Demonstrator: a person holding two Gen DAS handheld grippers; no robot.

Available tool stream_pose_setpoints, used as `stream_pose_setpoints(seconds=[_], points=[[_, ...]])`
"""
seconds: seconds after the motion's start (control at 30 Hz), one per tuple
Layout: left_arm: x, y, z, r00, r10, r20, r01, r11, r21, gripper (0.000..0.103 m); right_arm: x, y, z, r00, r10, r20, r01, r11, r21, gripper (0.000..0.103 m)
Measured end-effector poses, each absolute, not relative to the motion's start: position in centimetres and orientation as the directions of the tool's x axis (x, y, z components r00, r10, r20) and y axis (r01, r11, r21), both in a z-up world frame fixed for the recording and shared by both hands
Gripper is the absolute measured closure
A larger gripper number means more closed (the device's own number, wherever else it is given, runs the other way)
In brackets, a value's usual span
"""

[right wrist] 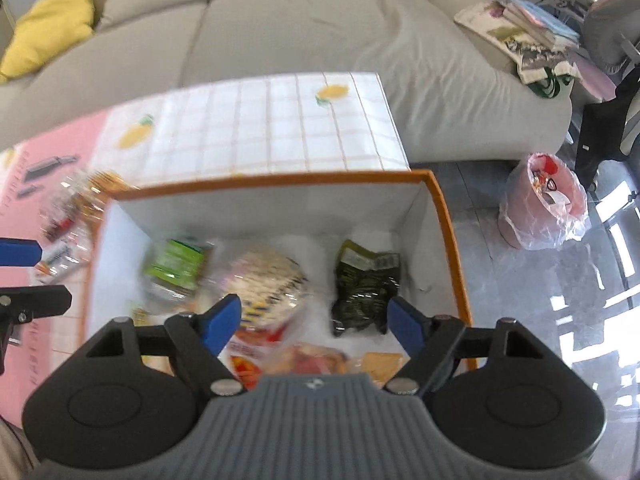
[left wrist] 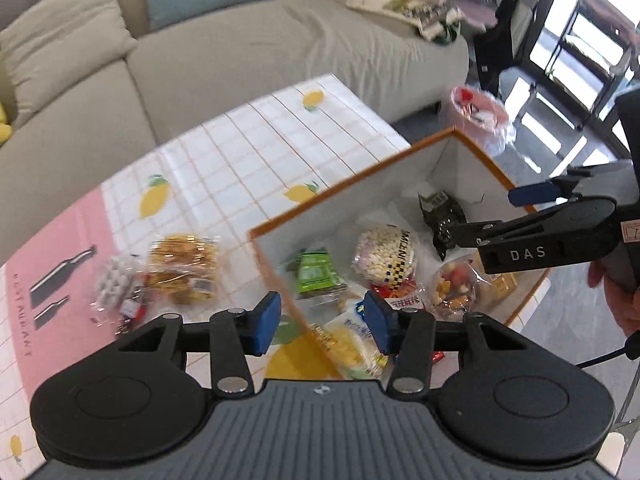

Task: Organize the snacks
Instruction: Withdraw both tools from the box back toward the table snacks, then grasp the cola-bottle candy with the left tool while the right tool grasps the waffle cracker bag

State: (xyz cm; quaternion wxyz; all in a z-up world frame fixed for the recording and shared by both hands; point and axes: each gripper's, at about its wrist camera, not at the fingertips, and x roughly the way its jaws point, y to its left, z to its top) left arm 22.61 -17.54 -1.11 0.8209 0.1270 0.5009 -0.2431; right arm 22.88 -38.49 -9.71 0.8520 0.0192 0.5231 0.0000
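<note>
A beige sofa (right wrist: 304, 40) stands behind the table (right wrist: 280, 128); a pink bin (right wrist: 540, 200) sits nearby.

A: Where's the orange-rimmed box (left wrist: 356, 172)?
B: Right of frame, holding a green packet (left wrist: 314, 270), dark packet (left wrist: 442, 216) and round puffed-snack bag (left wrist: 386, 254).
A: Outside?
B: 2 clear bags, amber crisps (left wrist: 184, 270) and white candies (left wrist: 114, 286), lower left.

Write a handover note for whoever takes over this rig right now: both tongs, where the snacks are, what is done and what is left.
Left tongs: open, holding nothing, above the near-left corner of the box.
Right tongs: open, holding nothing, over the box interior.
Done: several packs in the box, including the green pack, round pellet bag, dark pack and mixed-nut bag.
Left: the golden snack bag and clear wrapped pack lie on the table, left of the box.
</note>
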Motion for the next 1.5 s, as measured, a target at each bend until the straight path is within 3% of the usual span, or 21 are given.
stream_pose_setpoints(seconds=[0.53,0.7,0.83,1.13,1.5], points=[[16.5,-4.9,3.0,0.535,-0.237,-0.811,0.427,0.904,0.017,0.049,15.0,-27.4,-4.4,0.666,0.164,-0.728,-0.047,0.983,0.179,0.025],[16.3,-2.2,2.4,0.528,-0.239,-0.815,0.442,0.897,0.023,0.041,13.3,-24.0,-5.0,0.682,0.257,-0.685,-0.1,0.96,0.26,0.025],[16.8,-0.8,1.6,0.523,-0.244,-0.817,0.448,0.894,0.02,0.032,13.7,-20.8,-5.8,0.663,0.283,-0.693,-0.174,0.959,0.225,0.025],[20.7,1.1,-2.3,0.482,-0.245,-0.841,0.47,0.882,0.013,0.031,18.3,-16.9,-7.8,0.617,0.27,-0.739,-0.28,0.953,0.114,0.025],[27.3,0.8,-8.4,0.405,-0.247,-0.88,0.611,0.789,0.059,0.031,27.6,-12.7,-12.5,0.469,0.261,-0.844,-0.546,0.837,-0.045,0.02]])
